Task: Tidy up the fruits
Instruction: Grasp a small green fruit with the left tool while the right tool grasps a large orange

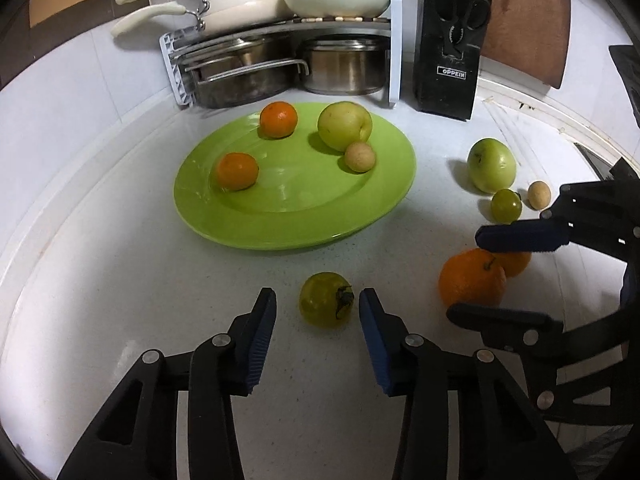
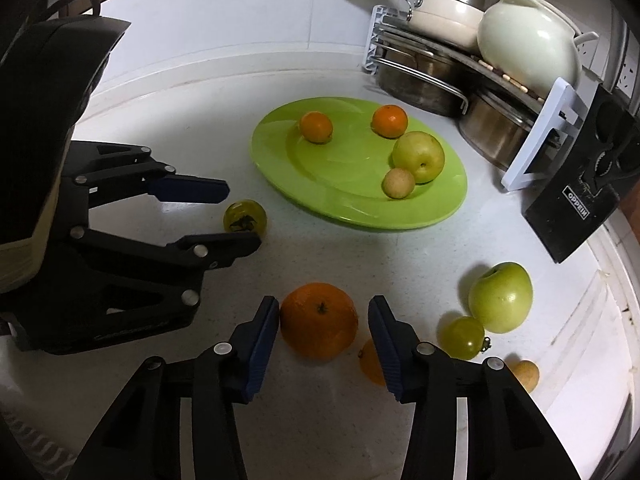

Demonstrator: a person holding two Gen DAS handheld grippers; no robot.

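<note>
The black knife block [image 1: 448,68] at the back of the white tabletop [image 1: 120,280] bears a white label reading "OPPEIN". Beside it a rack [image 1: 280,28] carries cream pans on top and steel pots below.

The green plate [image 1: 294,208] holds two small oranges [image 1: 237,171], a pale apple [image 1: 345,125] and a small tan fruit [image 1: 360,156] touching that apple.

Off the plate, a green tomato [image 1: 326,300] lies on the tabletop between the fingers of the left tongs [image 1: 317,310], which are narrowed around it with slim gaps on both sides, not yet pressing. The right tongs [image 2: 323,320] straddle a big orange [image 2: 319,320]: the left pad is just at its skin, the right stands clear. A smaller orange [image 2: 370,362] lies behind that right finger. Further right sit a green apple [image 2: 501,297], a second green tomato [image 2: 463,338] touching it, and a tan fruit [image 2: 526,374].
</note>
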